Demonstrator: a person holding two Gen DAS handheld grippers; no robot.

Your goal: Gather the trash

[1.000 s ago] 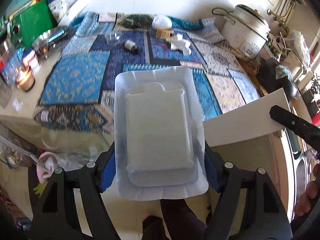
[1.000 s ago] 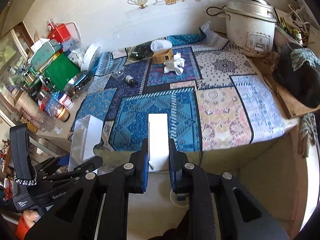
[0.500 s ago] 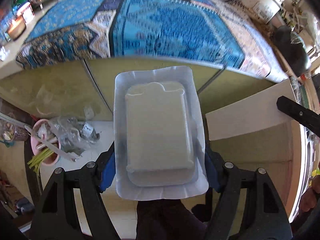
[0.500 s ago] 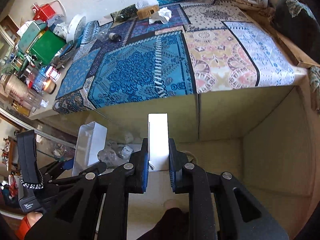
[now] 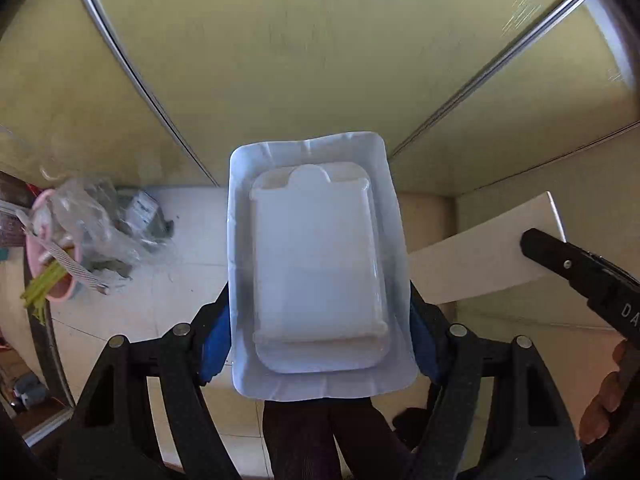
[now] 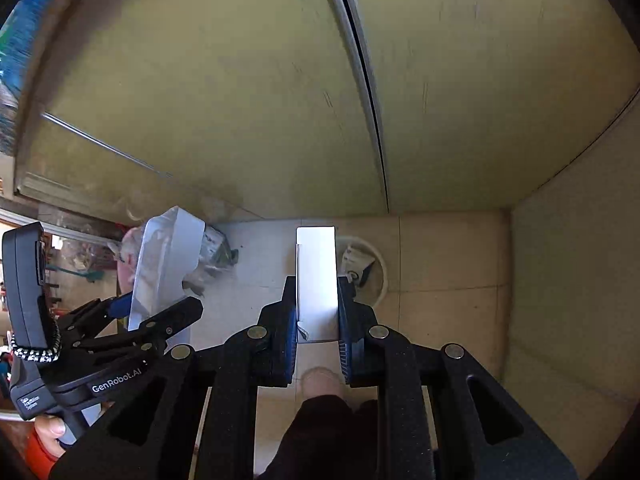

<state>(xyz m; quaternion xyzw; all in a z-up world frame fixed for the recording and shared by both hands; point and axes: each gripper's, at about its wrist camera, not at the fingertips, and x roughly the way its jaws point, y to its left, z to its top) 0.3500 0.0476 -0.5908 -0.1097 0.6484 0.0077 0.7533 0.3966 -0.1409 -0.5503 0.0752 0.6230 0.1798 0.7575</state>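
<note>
Both grippers have been lowered from above the patterned tabletop to the floor in front of the yellow-green cabinet doors (image 5: 320,52), so the table is now lost from view apart from a blue sliver at the edge of the right wrist view. The white plastic tray (image 5: 318,264) is clamped between the pads of the left gripper (image 5: 320,320), and the flat white box (image 6: 316,280) is pinched edge-on in the nearly closed right gripper (image 6: 317,312). This is judged to be the carry toward the drop-off, with both pieces of trash in hand and not yet released.

A white bin (image 6: 374,276) with something already in it is seen on the tiled floor just behind the box, and it is probably the target. To the left, a crumpled clear plastic bag (image 5: 104,224) and a pink bowl (image 5: 52,248) with yellow-green sticks are lying on the floor. A person's dark-trousered leg (image 6: 320,428) is seen below the right gripper, close to the path down.
</note>
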